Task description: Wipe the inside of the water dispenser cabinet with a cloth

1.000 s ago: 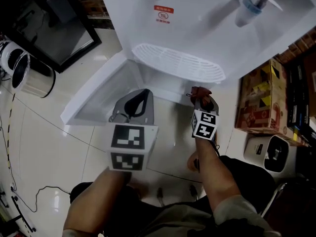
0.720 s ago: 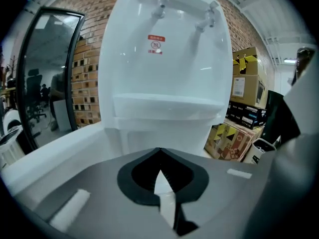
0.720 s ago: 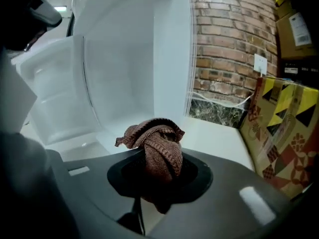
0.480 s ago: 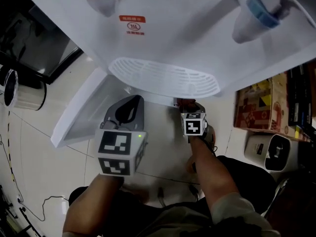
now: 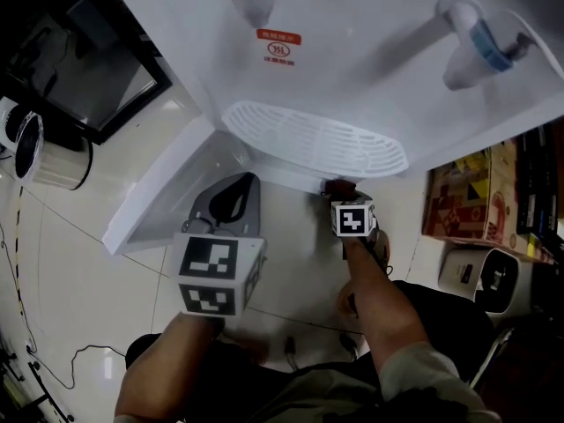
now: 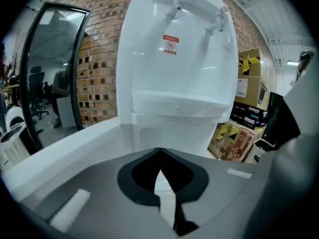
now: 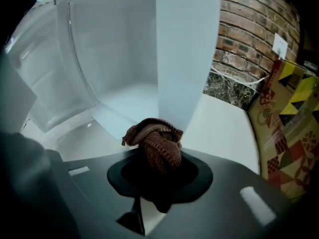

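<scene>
**Cloth held at the mouth of the dispenser cabinet**

The head view looks down on the white water dispenser (image 5: 352, 60). Its grilled drip tray (image 5: 313, 139) hides the cabinet below, and the cabinet door (image 5: 163, 188) hangs open at the dispenser's left. Only the right gripper view looks into the cabinet (image 7: 99, 73), showing white walls and a white floor. That view also shows a brick wall (image 7: 249, 39) and a patterned cardboard box (image 7: 291, 118) to the dispenser's right. The left gripper view shows the dispenser's front from low down, with both taps.

The left tool (image 5: 249, 179) is in front of the open door, its jaws together with nothing between them. The right tool (image 5: 342, 190) is clamped on a bunched brown knitted cloth (image 7: 154, 138). It holds the cloth just under the drip tray, at the cabinet's front edge. I cannot tell whether the cloth touches the cabinet.
</scene>
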Demonstrator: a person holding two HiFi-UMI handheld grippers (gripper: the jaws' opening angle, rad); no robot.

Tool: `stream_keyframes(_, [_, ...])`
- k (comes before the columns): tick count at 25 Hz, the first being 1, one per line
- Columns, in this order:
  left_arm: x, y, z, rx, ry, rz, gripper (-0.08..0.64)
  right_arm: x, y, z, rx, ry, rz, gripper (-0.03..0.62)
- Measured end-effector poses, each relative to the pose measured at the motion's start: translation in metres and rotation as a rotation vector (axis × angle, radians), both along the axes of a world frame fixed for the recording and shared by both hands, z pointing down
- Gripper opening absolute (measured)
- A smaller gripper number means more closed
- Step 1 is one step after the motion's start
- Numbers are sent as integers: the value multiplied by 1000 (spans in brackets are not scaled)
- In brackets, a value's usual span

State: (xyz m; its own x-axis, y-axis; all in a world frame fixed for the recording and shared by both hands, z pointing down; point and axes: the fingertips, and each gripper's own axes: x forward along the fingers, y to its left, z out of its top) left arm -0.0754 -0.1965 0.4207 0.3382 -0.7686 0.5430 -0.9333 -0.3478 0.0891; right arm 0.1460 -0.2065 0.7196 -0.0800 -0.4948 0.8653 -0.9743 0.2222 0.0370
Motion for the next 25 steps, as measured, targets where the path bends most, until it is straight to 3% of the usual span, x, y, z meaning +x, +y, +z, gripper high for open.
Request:
stream_keyframes(3, [-13,6,-9,16,3,-30,0,-35,-7,-23,77,-51,-51,109])
stream_keyframes(6, [-27,15,-18,36,-5,-52,0,-89,-16,-41,136,-158,-139,109])
stream_keyframes(12, [-67,38,-26,56,-58,-101,0,-183,-24,-52,153,-254,-269,109])
stream_keyframes(18, [-89,51,-28,56,-72,-133,0,-222,-41,-31,109,-269,-257,109])
stream_keyframes(25, [-98,60,-39,20,-6,-209,0,-235,-50,8,22,-204,-240,109])
